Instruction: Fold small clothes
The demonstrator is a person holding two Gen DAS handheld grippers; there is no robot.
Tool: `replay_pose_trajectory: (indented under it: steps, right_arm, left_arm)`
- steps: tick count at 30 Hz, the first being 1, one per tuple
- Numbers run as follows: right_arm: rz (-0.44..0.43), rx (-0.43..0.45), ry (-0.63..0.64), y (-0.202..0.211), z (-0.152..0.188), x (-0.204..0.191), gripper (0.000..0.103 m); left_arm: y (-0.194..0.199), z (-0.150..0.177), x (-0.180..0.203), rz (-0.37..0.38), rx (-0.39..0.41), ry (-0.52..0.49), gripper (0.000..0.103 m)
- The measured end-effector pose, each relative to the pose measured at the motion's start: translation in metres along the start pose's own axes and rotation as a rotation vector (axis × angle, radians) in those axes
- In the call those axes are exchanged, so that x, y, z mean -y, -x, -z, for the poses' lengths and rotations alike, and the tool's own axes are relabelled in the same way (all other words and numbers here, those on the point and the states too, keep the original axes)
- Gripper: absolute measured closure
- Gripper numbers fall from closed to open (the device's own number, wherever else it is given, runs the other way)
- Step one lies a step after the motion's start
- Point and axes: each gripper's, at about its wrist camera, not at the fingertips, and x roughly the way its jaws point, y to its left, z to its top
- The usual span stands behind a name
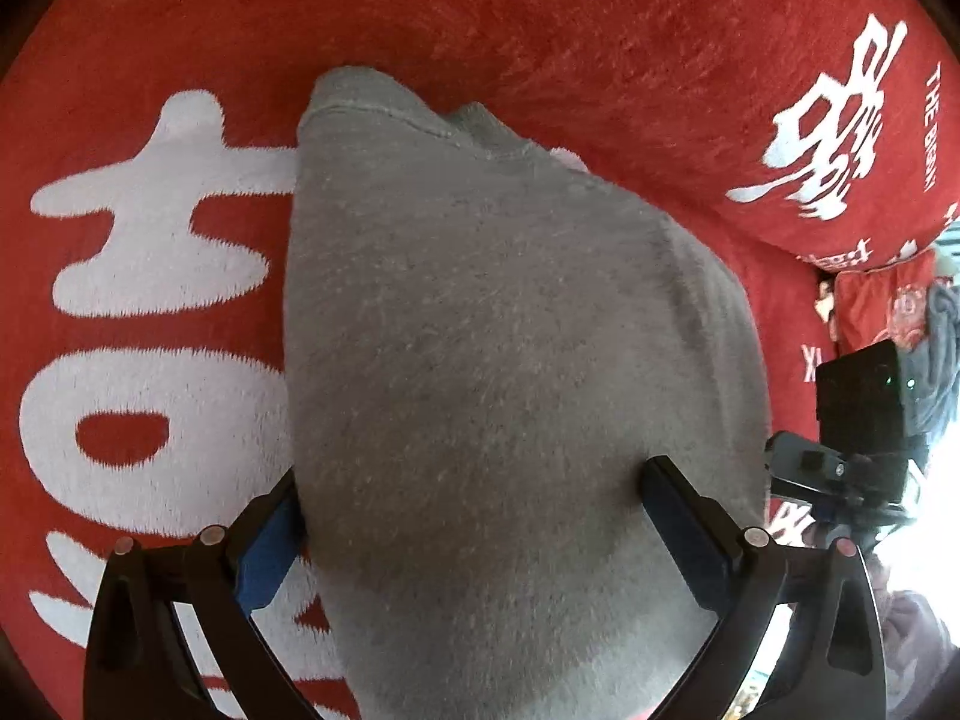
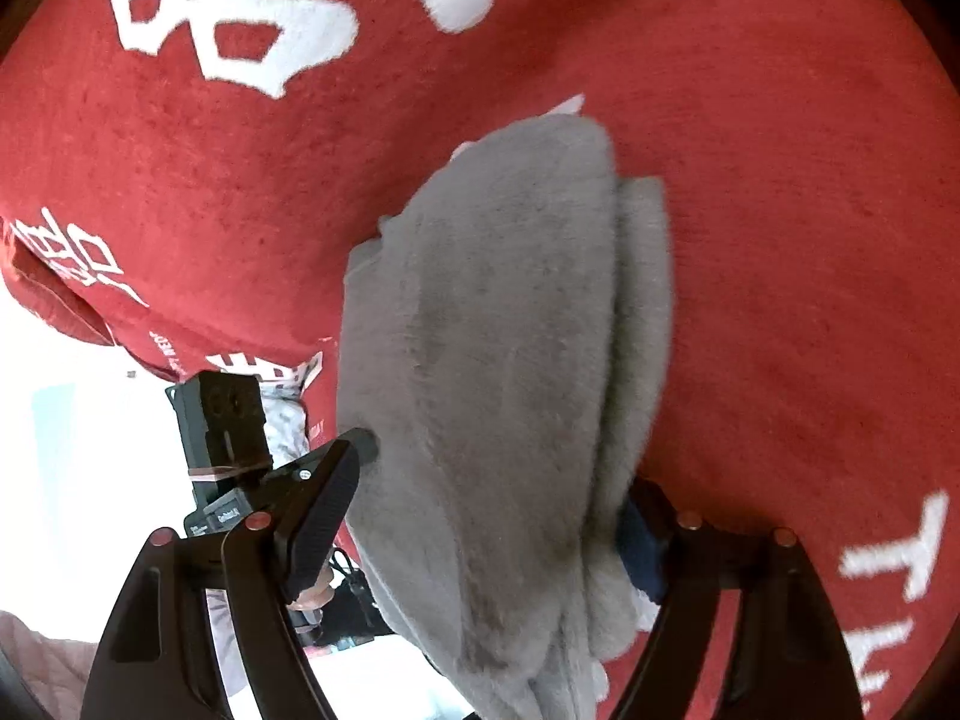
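Two grippers astride grey garment (image 1: 510, 330)

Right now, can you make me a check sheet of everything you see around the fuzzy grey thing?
Surface: red fluffy blanket with big white lettering, covering all of the work area in view.
Job's things: folded grey fleece garment lying on the blanket, in several layers as the right wrist view shows.
Clutter: bunched red and blue-grey fabrics at the blanket's far edge.
Grippers: left gripper fingers wide apart, straddling the garment; right gripper fingers wide apart, garment between them.
Cables: thin black cord under the left gripper.
Surroundings: bright washed-out area beyond the blanket; details cannot be told.
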Motion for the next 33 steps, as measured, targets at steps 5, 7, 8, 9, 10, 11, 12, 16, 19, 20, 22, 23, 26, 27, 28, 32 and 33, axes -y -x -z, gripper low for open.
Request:
replay_pose_trajectory:
  steps: [5,7,8,9,10,11,12,16,19,20,22,23,26,27,28,32,33]
  right_arm:
    - [0.017,0.026,-0.055,0.001,0.003,0.002,0.036]
    - [0.063,0.02,-0.075,0.0,0.004,0.005,0.074]
    - [0.052,0.031,-0.074,0.002,0.004,0.004,0.076]
    - [0.051,0.037,-0.063,0.004,0.005,0.001,0.077]
    - [0.05,0.042,-0.05,0.005,0.007,-0.003,0.077]
    - [0.037,0.048,-0.047,0.006,0.009,-0.008,0.077]
    - [0.018,0.054,-0.052,0.007,0.011,-0.012,0.077]
    - [-0.058,0.074,-0.08,0.011,0.021,-0.025,0.078]
    - [-0.094,0.082,-0.1,0.012,0.032,-0.034,0.077]
    - [-0.11,0.085,-0.11,0.013,0.035,-0.037,0.077]
    - [-0.142,0.092,-0.131,0.015,0.044,-0.044,0.077]
    - [-0.154,0.096,-0.139,0.015,0.05,-0.047,0.077]
    - [-0.164,0.092,-0.139,0.015,0.068,-0.06,0.078]
    - [-0.166,0.088,-0.141,0.012,0.076,-0.066,0.078]
    - [-0.17,0.083,-0.144,0.011,0.082,-0.068,0.077]
    - [-0.183,0.054,-0.154,-0.005,0.107,-0.078,0.078]
    - [-0.187,0.049,-0.159,-0.011,0.112,-0.079,0.077]
  left_arm:
    - [-0.003,0.001,0.007,-0.024,0.014,-0.019,0.014]
    - [0.002,0.003,0.006,-0.008,0.034,-0.012,0.027]
    - [0.006,0.004,0.005,0.006,0.043,-0.01,0.037]
    - [0.01,0.005,0.003,0.019,0.05,-0.013,0.046]
    - [0.014,0.007,0.003,0.031,0.053,-0.019,0.049]
    - [0.018,0.008,0.003,0.039,0.054,-0.026,0.052]
    - [0.022,0.009,0.003,0.045,0.057,-0.034,0.053]
    - [0.038,0.015,0.006,0.078,0.072,-0.048,0.054]
    - [0.056,0.021,0.009,0.098,0.084,-0.059,0.054]
    - [0.062,0.024,0.009,0.1,0.087,-0.061,0.054]
    - [0.077,0.03,0.007,0.102,0.091,-0.059,0.054]
    - [0.083,0.034,0.006,0.103,0.092,-0.057,0.054]
    - [0.102,0.048,-0.001,0.097,0.091,-0.057,0.054]
    - [0.107,0.053,-0.004,0.094,0.09,-0.055,0.054]
    - [0.115,0.06,-0.011,0.09,0.087,-0.053,0.054]
    - [0.135,0.086,-0.035,0.063,0.078,-0.04,0.054]
    - [0.137,0.091,-0.041,0.057,0.076,-0.038,0.054]
